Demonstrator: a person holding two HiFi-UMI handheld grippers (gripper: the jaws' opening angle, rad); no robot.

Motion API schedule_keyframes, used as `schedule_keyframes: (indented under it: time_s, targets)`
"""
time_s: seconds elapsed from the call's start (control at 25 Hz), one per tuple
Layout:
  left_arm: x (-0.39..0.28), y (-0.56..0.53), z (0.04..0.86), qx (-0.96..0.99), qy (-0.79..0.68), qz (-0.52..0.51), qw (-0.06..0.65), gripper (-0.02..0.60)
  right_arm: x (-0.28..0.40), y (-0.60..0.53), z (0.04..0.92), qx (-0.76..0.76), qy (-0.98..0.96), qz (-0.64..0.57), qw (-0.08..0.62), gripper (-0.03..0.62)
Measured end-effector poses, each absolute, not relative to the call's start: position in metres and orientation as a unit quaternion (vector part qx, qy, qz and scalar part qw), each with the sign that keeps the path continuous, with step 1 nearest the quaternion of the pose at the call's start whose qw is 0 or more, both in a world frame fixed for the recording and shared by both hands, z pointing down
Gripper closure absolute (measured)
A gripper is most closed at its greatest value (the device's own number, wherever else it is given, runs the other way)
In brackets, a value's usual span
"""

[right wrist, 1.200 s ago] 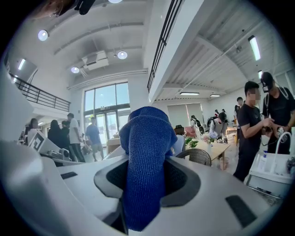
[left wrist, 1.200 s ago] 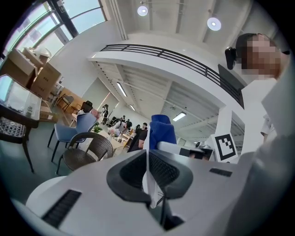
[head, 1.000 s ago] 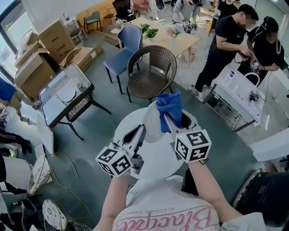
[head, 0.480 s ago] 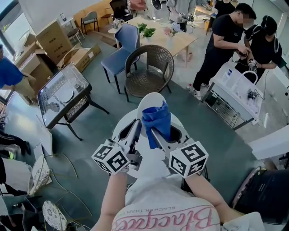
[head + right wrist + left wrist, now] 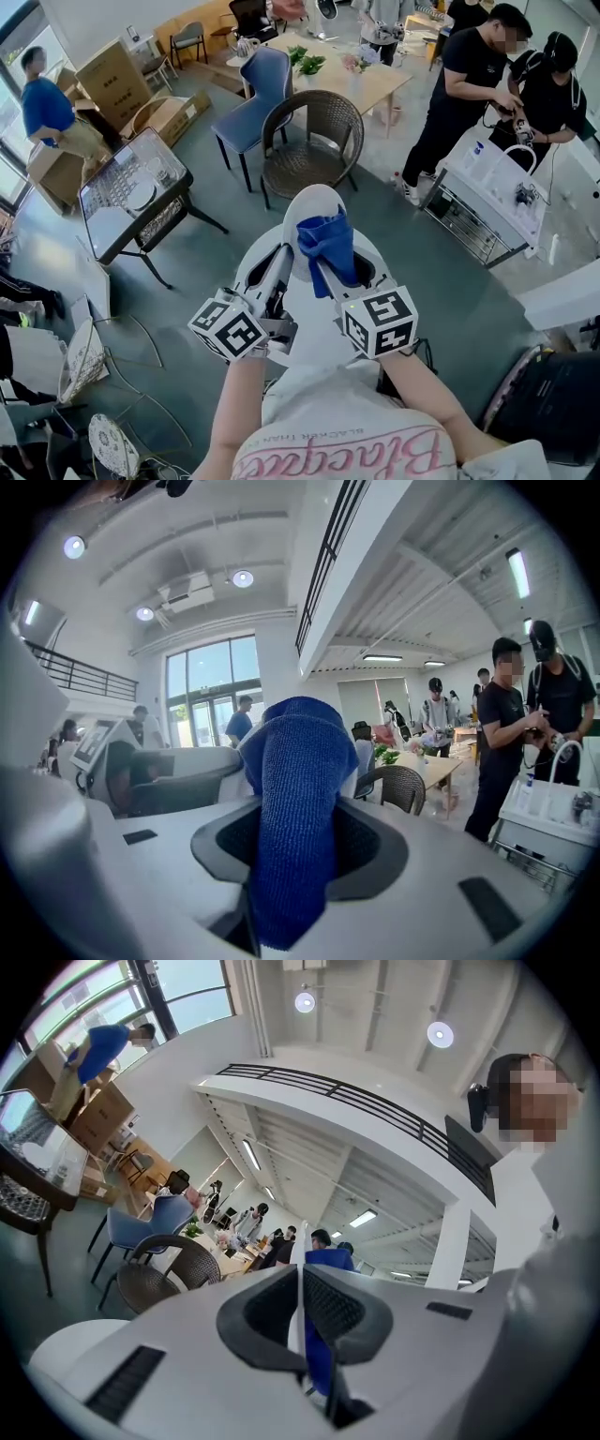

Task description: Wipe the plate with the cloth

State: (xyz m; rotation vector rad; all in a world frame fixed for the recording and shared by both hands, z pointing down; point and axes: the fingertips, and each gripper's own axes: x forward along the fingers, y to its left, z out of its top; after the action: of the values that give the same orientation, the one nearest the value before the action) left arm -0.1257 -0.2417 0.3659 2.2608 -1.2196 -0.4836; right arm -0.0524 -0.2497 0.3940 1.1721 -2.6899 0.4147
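In the head view my left gripper (image 5: 281, 261) is shut on the lower rim of a white plate (image 5: 312, 208), which stands on edge above the round white table (image 5: 323, 328). From the left gripper view the plate (image 5: 299, 1283) shows as a thin white line pinched between the jaws of that gripper (image 5: 300, 1314). My right gripper (image 5: 325, 270) is shut on a blue cloth (image 5: 328, 244), whose bunched end lies against the plate's right face. In the right gripper view the cloth (image 5: 295, 817) fills the gap of the gripper (image 5: 298, 850) and hides most of the plate.
A wicker chair (image 5: 314, 141) and a blue chair (image 5: 262, 94) stand beyond the table. A black side table (image 5: 131, 192) is at the left. Two people (image 5: 469, 84) work at a white cart (image 5: 497, 192) on the right. Cardboard boxes (image 5: 112, 80) sit far left.
My right gripper has carried the cloth left and slightly down onto the plate's face. The left gripper has kept the plate nearly still. A person in blue has come in at the far left.
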Motion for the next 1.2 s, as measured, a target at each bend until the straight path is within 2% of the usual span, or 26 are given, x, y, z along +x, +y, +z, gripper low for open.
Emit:
schedule_keyframes:
  time_s: [0.2,0.36,0.48,0.68,1.0,1.2]
  targets:
    - [-0.130,-0.239,0.366,0.836,-0.455,-0.174,0.252,0.560,-0.013,-0.261,0.403,0.437,-0.881,0.157,0.090,0.425]
    - [-0.126,-0.240,0.365,0.854,-0.466,-0.132,0.190,0.561,0.006,-0.262,0.393,0.448,-0.877,0.163,0.068,0.425]
    - [-0.118,-0.240,0.361,0.869,-0.487,-0.052,0.077,0.561,0.016,-0.262,0.373,0.452,-0.878,0.154,0.044,0.425]
    - [-0.101,-0.235,0.350,0.851,-0.491,0.087,-0.169,0.561,0.029,-0.259,0.344,0.445,-0.884,0.140,0.014,0.425]
    - [-0.079,-0.226,0.365,0.767,-0.426,0.223,-0.425,0.561,0.020,-0.263,0.314,0.385,-0.914,0.126,0.021,0.425]
    - [-0.060,-0.218,0.382,0.726,-0.355,0.269,-0.524,0.561,-0.016,-0.271,0.291,0.286,-0.947,0.116,0.084,0.425]
